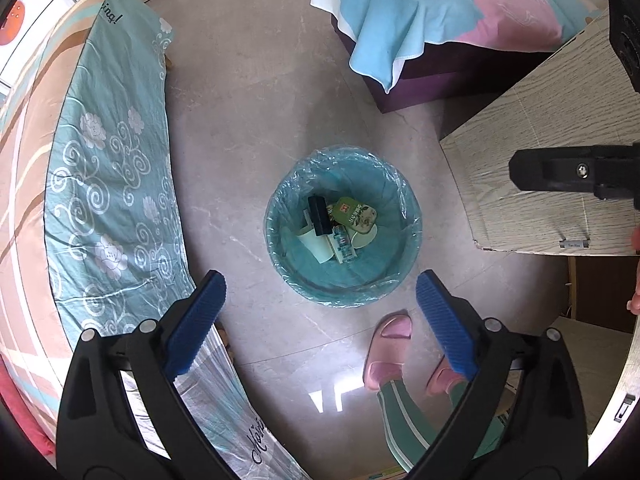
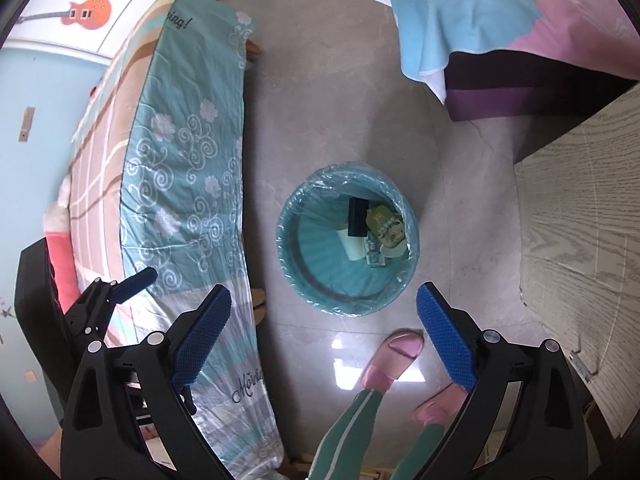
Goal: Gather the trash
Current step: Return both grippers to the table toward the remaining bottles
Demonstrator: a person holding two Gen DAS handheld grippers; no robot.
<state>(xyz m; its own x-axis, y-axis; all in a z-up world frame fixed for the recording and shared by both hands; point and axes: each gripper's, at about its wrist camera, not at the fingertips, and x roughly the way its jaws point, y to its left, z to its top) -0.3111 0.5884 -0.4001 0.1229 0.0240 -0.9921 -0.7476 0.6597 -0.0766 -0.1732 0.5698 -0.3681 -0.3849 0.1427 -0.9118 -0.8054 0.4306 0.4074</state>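
Note:
A round teal bin lined with a clear blue bag [image 1: 376, 280] stands on the grey floor, below both grippers. It holds a black box [image 1: 319, 215], a green packet [image 1: 354, 215], a pale paper cup [image 1: 316, 243] and a small bottle [image 1: 345, 246]. My left gripper [image 1: 322, 292] is open and empty, high above the bin's near rim. My right gripper [image 2: 324, 304] is open and empty too, above the same bin [image 2: 288, 240]. The right gripper's black body [image 1: 568, 174] shows at the right edge of the left wrist view; the left gripper [image 2: 120, 292] shows at the left of the right wrist view.
A bed with a teal flowered sheet [image 1: 116, 168] runs along the left. A second bed with a blue and pink cover [image 1: 440, 4] is at the top right. A light wooden table [image 1: 560, 120] is at the right. The person's pink slippers [image 1: 390, 344] stand just before the bin.

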